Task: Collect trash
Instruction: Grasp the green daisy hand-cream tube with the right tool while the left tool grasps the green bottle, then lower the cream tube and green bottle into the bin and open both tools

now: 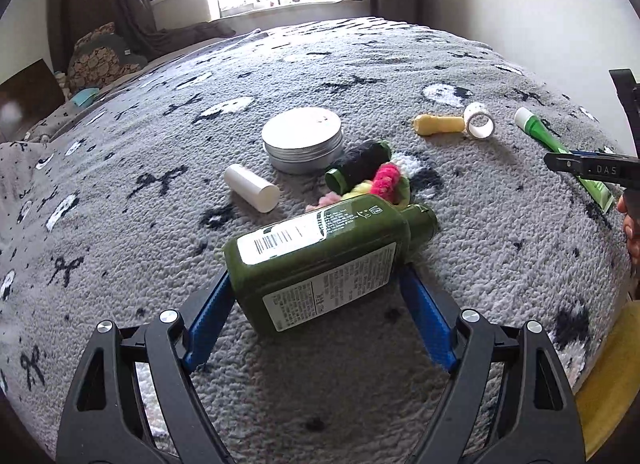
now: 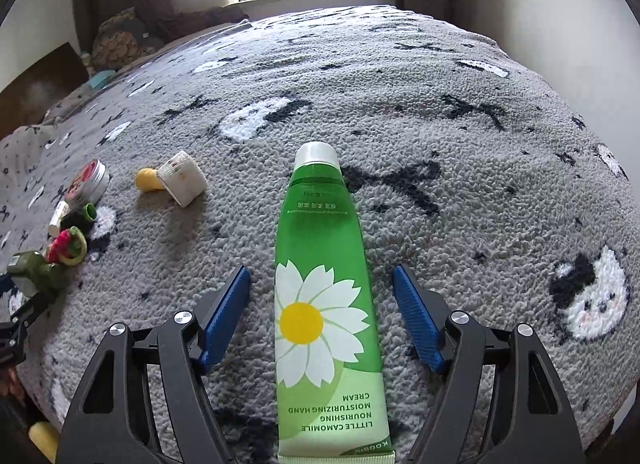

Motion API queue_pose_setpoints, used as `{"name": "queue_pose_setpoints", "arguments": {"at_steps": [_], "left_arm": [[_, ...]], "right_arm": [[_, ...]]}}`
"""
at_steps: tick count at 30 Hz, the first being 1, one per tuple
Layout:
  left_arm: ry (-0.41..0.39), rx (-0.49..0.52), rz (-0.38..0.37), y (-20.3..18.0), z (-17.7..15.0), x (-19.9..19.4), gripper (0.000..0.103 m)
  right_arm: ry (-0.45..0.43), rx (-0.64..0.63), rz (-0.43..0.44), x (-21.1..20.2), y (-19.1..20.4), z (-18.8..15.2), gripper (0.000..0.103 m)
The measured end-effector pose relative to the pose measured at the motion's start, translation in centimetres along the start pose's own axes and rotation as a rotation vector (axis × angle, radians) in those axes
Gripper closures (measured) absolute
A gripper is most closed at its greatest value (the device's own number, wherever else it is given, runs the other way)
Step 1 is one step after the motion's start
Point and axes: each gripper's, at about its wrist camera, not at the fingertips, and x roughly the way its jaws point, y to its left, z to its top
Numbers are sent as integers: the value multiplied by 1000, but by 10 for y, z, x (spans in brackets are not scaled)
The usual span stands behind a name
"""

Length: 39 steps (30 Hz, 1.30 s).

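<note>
A dark green bottle [image 1: 320, 260] lies on its side on the grey patterned blanket [image 1: 500, 248], between the blue pads of my left gripper [image 1: 316, 280]. The jaws stand wide at the bottle's two ends; I cannot tell whether they press it. The bottle also shows in the right wrist view [image 2: 36, 268]. A green hand cream tube [image 2: 320, 284] with a daisy lies between the spread fingers of my open right gripper [image 2: 322, 276], untouched. The tube also shows in the left wrist view [image 1: 560, 148], with the right gripper [image 1: 592, 168] over it.
Beyond the bottle lie a white cylinder [image 1: 252, 188], a round metal tin [image 1: 303, 140], a black spool [image 1: 358, 164], pink and yellow fluff [image 1: 382, 184], a yellow piece [image 1: 438, 124] and a white tape roll [image 1: 479, 120]. A window and curtains are behind the bed.
</note>
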Motion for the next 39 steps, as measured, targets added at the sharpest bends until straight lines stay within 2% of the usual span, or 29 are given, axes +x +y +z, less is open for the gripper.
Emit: {"name": "queue_pose_setpoints", "arguments": {"at_steps": [6,8,13,16,18,20,29,39], "left_arm": [[14,3,-39,-17,10,11,22],[18,1,-59,-24,12,14,18],[48,-2,-39,-33,15,27,17],[58,-11,-37,-33,14,32,22],[55,-24,-43,-31,14,31,22],[54,-31,-46,-30,14,29,22],[40,-13,-49,-45,-4,-2,22],[-18,-44,-47,-64,-42,-67,22]], "right_arm": [[-2,-24,-26,4,6,1,30],[-4,-19,-23,4,5,1,30],[-9,-23,-17,3,3,0,32],[-19,-26,-13,1,2,-1,44],[-24,-26,-2,-1,0,-2,60],[-26,-28,4,-4,-1,-3,60],[-31,-28,29,-23,-3,-19,60],[-69,-100,135,-89,19,-71,61]]}}
